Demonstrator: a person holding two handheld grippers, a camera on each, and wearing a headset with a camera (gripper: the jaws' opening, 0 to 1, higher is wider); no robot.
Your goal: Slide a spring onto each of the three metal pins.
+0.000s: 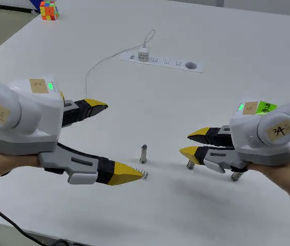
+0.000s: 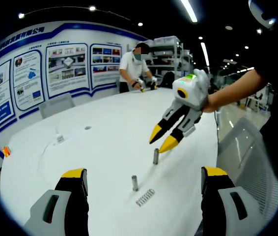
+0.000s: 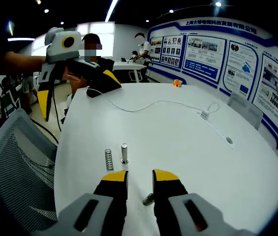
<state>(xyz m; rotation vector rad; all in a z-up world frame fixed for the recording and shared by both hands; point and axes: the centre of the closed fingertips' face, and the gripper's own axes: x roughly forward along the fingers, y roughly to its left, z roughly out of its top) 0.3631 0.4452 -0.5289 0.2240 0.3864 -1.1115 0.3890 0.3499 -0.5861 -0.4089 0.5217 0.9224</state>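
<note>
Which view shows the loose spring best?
Left gripper view: the loose spring lies whole, coils distinct, between the left gripper's open tongs. Right gripper view shows it whole too, beside the bare pin. In the head view that gripper's tip partly covers it.

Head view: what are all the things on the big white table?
table: one, white, under everything
cube: one, many-coloured, far left corner
power strip: one, white, far middle
cable: one, white, plugged into the power strip
bare pin: one, grey, upright in the near middle
loose spring: one, silver, lying near the bare pin
upright springs: two, silver, right of the bare pin, apparently on pins
left gripper: one, white, yellow-tipped fingers wide apart
right gripper: one, white, yellow-tipped fingers slightly apart
</note>
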